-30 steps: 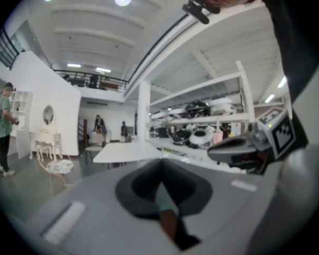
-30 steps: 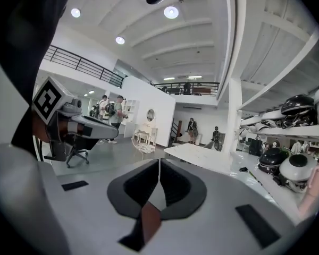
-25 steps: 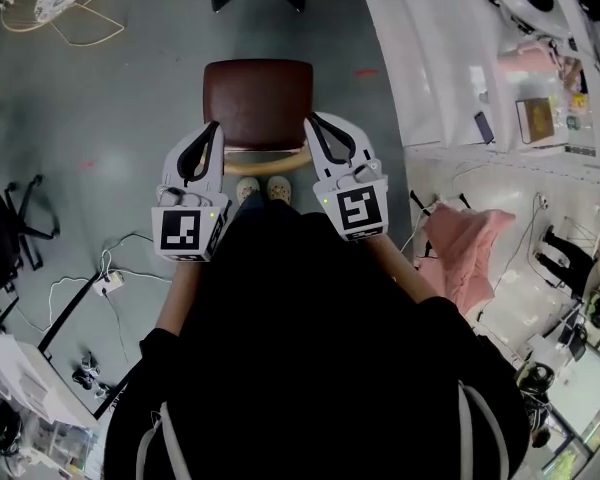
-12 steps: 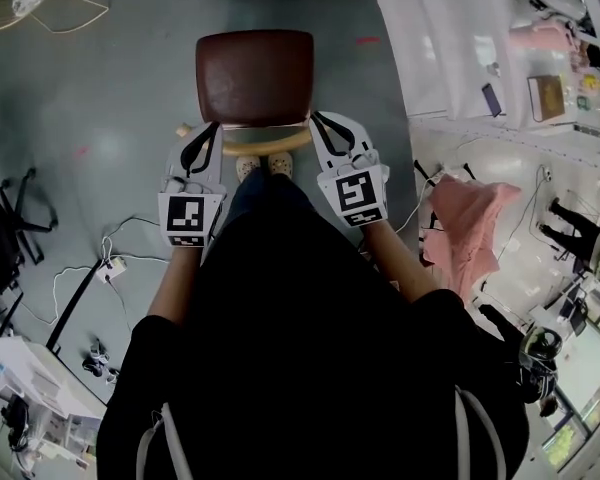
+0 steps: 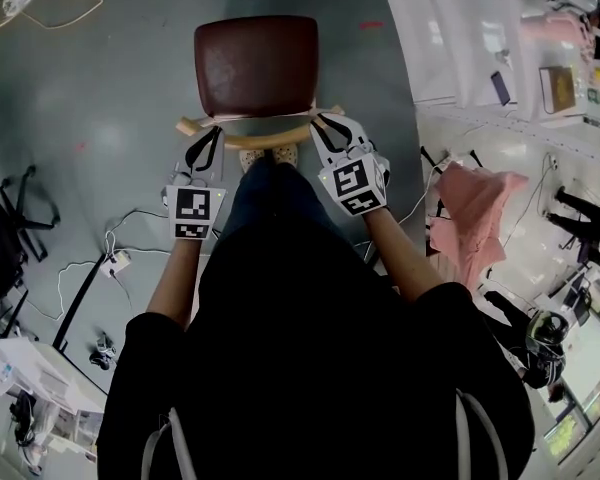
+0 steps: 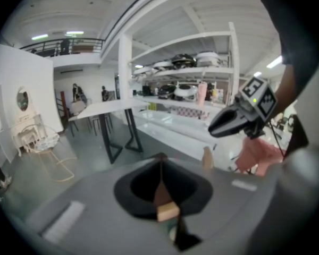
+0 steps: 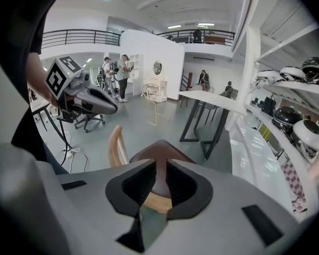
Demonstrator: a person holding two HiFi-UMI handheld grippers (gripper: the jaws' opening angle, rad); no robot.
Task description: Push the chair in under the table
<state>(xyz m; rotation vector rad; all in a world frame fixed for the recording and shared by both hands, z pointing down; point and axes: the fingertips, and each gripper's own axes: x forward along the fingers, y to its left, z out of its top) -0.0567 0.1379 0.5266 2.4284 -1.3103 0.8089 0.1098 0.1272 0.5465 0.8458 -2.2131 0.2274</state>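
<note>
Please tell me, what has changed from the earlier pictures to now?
Both tools went down toward the wooden backrest of the chair. The left tool is now by the left end of it, and the right tool is by the right end. Nothing was taken hold of or let go. Unchanged: both tools are shut, and the chair stands in the same place on the floor.

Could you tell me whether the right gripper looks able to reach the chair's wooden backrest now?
Probably yes: the right gripper, jaws shut, hangs at one end of the wooden backrest with nothing between; contact is unclear.
</note>
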